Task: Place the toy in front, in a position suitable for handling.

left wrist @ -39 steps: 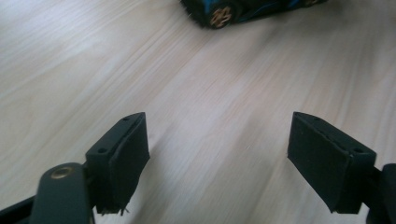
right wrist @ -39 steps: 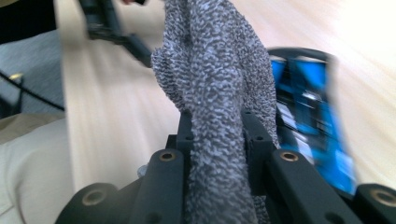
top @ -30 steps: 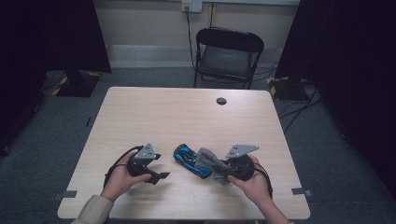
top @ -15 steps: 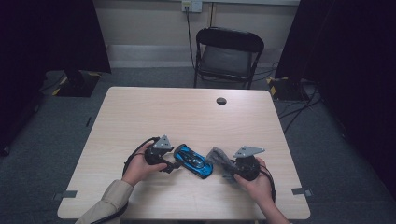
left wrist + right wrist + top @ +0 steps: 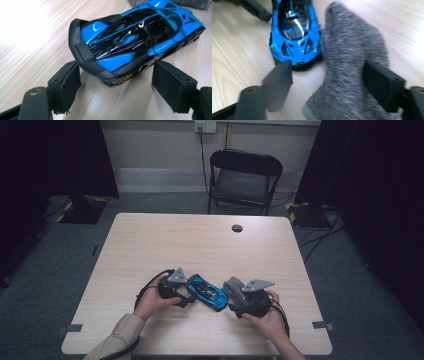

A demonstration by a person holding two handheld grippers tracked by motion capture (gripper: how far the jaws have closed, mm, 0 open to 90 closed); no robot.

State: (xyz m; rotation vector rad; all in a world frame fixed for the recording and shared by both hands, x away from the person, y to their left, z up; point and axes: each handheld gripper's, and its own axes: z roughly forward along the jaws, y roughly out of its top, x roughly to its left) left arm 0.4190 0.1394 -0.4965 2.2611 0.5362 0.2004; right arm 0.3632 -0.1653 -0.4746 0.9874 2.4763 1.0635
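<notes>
Altogether one toy car, one grey sock and two grippers are on the table, and one small dark disc lies in the upper middle of the table in the high view. The toy car is blue with a glossy black roof and a black rear wing; it lies in the lower middle of the high view, between the two grippers.

The left gripper stands with its fingers open around the rear of the car, not touching it; they have just been closing. The right gripper has its fingers wide apart over the sock, which lies flat just beside the front of the car; they have just been opening.

Compared with one second ago, the left hand has come right, up to the car, and the sock is no longer clamped.
</notes>
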